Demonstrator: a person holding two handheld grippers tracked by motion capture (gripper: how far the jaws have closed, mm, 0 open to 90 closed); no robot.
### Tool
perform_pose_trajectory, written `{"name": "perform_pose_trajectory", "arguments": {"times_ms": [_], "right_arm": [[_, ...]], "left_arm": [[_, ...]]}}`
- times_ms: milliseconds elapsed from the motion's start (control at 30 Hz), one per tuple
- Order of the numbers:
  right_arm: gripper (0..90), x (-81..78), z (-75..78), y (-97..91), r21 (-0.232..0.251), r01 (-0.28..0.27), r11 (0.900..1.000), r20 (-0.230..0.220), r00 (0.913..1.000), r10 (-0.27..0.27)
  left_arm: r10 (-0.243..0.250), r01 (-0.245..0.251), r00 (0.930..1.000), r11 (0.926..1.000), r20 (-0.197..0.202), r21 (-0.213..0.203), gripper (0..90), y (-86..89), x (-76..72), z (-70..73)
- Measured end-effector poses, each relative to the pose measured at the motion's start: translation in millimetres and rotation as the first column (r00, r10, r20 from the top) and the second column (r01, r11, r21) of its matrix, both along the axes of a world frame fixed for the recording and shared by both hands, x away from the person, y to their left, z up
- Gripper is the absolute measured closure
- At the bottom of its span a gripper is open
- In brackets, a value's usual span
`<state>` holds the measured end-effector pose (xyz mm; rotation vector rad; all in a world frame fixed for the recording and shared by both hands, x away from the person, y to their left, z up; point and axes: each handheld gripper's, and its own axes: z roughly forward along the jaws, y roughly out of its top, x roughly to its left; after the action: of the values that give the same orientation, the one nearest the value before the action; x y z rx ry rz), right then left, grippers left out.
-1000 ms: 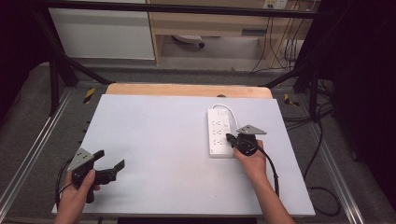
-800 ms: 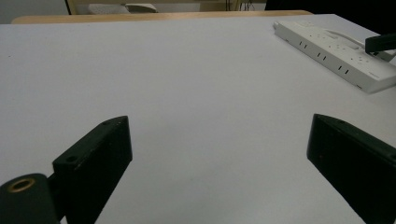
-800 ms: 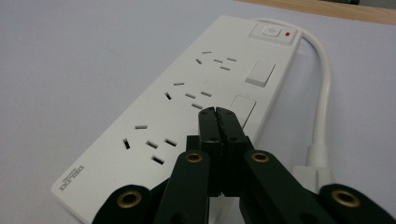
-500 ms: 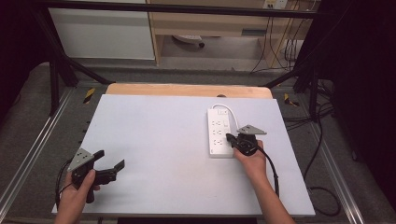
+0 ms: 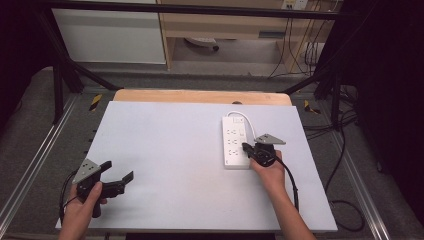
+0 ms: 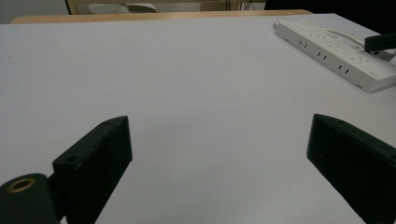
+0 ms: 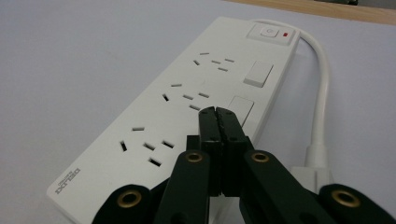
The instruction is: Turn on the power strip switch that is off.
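Note:
A white power strip (image 5: 235, 142) lies on the pale table (image 5: 170, 145) at the right, its cord curling off the far end. My right gripper (image 5: 246, 148) is shut with nothing between its jaws, its tips over the strip's near right part. In the right gripper view the closed tips (image 7: 218, 113) hover just above the power strip (image 7: 187, 107) beside a square white cover, and the switch with a red light (image 7: 272, 32) sits at the far end. My left gripper (image 5: 119, 175) rests at the table's near left, jaws wide open and empty. Its view shows the power strip (image 6: 341, 53) far off at the right.
A wooden board edge (image 5: 200, 96) runs along the table's far side. Black frame bars and cables (image 5: 345, 165) surround the table. A white cabinet (image 5: 110, 35) stands behind.

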<state>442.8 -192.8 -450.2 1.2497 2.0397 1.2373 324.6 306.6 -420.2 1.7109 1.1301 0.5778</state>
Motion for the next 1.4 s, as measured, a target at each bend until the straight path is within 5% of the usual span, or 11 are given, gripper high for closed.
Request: {"name": "perform_pose_trajectory", "arguments": {"times_ms": [800, 1400], "right_arm": [[90.0, -0.6, -4.3, 1.2, -0.03, -0.01, 0.9995, 0.033, 0.9994, 0.011], [90.0, -1.0, -3.1, 0.7, 0.004, -0.01, 0.9999, 0.017, 0.9998, 0.01]], "left_arm": [[-0.003, 0.003, 1.0, 1.0, -0.005, 0.004, 6.5, -0.2, -0.2, -0.3], [0.002, -0.002, 1.0, 1.0, -0.002, 0.008, 6.5, 0.2, 0.1, -0.3]]}}
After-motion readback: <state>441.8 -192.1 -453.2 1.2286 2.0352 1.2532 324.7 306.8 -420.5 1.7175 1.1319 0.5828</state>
